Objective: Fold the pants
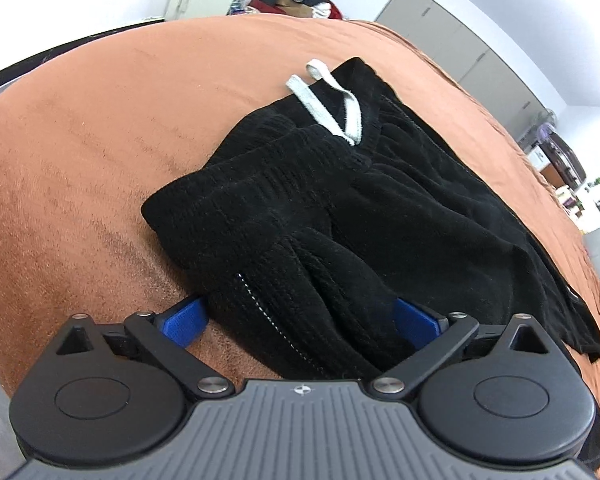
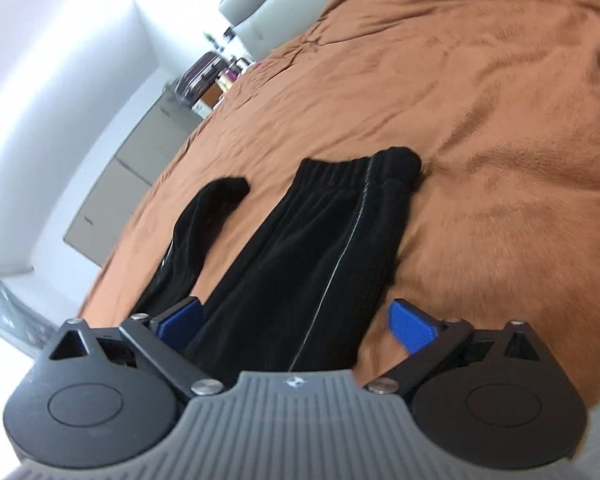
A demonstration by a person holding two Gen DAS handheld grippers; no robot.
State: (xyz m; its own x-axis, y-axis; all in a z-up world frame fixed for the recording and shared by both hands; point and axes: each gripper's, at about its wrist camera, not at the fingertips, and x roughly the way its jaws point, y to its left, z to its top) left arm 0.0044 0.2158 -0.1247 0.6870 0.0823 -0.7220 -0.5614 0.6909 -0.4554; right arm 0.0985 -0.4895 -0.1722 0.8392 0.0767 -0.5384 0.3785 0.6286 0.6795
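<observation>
Black pants are laid on the rust-brown bedspread; waistband end with the light grey drawstring is seen in the left wrist view, bunched and wrinkled; both cuffed legs are seen in the right wrist view, spread apart on the cover. Left gripper is held wide open, blue pads on either side of a fold of fabric with a white stitched seam; no clamping is shown. Right gripper is likewise spread open over a leg, the pale side seam running between the pads; nothing is pinched. Grey cabinets are visible beyond the bed.
</observation>
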